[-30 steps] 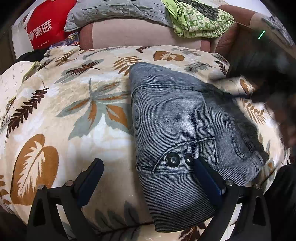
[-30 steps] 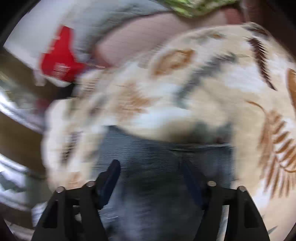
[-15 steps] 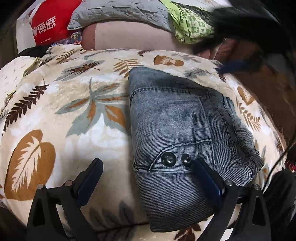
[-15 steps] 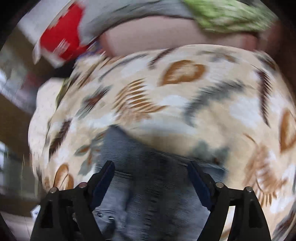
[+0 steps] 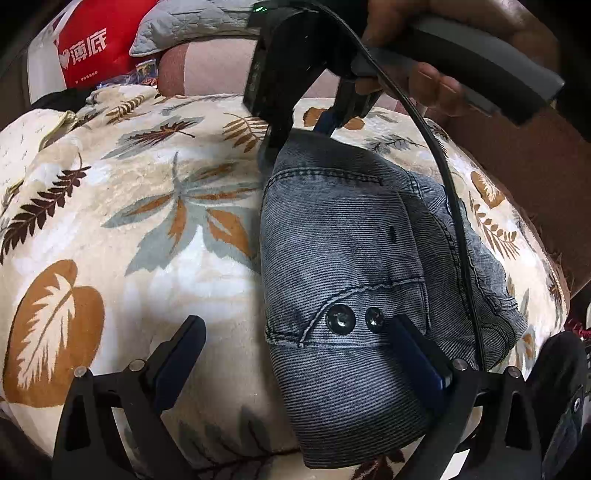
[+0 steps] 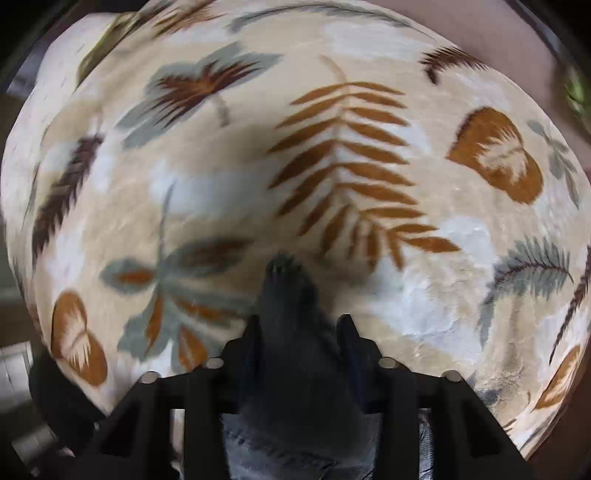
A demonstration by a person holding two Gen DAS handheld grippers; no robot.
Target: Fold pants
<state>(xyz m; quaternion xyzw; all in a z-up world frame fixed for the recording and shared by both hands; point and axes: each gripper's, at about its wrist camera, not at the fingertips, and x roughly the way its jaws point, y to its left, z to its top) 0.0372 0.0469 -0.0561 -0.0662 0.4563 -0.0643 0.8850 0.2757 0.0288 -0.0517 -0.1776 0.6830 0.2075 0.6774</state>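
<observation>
The folded grey-blue denim pants (image 5: 343, 251) lie on a leaf-patterned blanket (image 5: 129, 221), two metal buttons facing me. My left gripper (image 5: 295, 354) is open, low at the near end of the pants; its right finger rests on the denim, its left finger over the blanket. My right gripper (image 5: 295, 136) reaches down from above at the far corner of the pants. In the right wrist view it (image 6: 299, 328) is shut on a bunched corner of the pants (image 6: 291, 306), above the blanket (image 6: 351, 166).
A red bag (image 5: 92, 51), a grey quilted cushion (image 5: 184, 22) and a pink bolster (image 5: 221, 70) lie beyond the blanket. A black cable (image 5: 450, 206) from the right gripper hangs across the pants. A brown sofa edge (image 5: 535, 177) is at right.
My right gripper swung over to the far corner of the pants and closed on it. My left gripper has stayed open at the near end.
</observation>
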